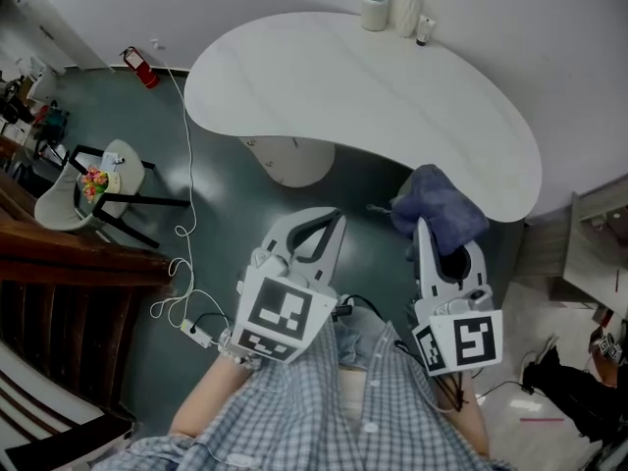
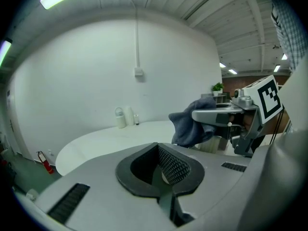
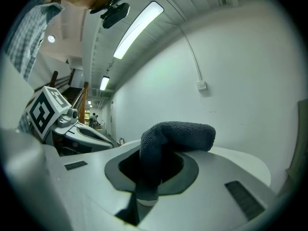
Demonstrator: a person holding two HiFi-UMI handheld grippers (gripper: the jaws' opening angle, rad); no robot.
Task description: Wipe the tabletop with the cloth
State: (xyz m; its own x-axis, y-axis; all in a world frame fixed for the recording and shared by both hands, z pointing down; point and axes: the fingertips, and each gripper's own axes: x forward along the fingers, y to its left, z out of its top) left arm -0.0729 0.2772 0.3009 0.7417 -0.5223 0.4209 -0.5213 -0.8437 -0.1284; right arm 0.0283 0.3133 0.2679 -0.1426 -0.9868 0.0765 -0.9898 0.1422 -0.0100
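Observation:
The white kidney-shaped tabletop (image 1: pixel 392 106) lies ahead of me, bare apart from items at its far edge. A blue-grey cloth (image 1: pixel 438 207) is bunched at the tip of my right gripper (image 1: pixel 424 229), held in the air just short of the table's near right edge. The right gripper view shows the jaws shut on the cloth (image 3: pixel 175 136), which folds over above them. My left gripper (image 1: pixel 331 222) hovers over the floor before the table with its jaws together and nothing in them. The left gripper view shows the tabletop (image 2: pixel 110 138) and the cloth (image 2: pixel 192 121) off to the right.
A jar (image 1: pixel 375 3), a white roll (image 1: pixel 407 10) and a small bottle (image 1: pixel 424 31) stand at the table's far edge against the wall. A white chair (image 1: pixel 93 189), a red extinguisher (image 1: pixel 139 68) and a floor cable (image 1: pixel 183 263) lie left. A cabinet (image 1: pixel 594 248) stands right.

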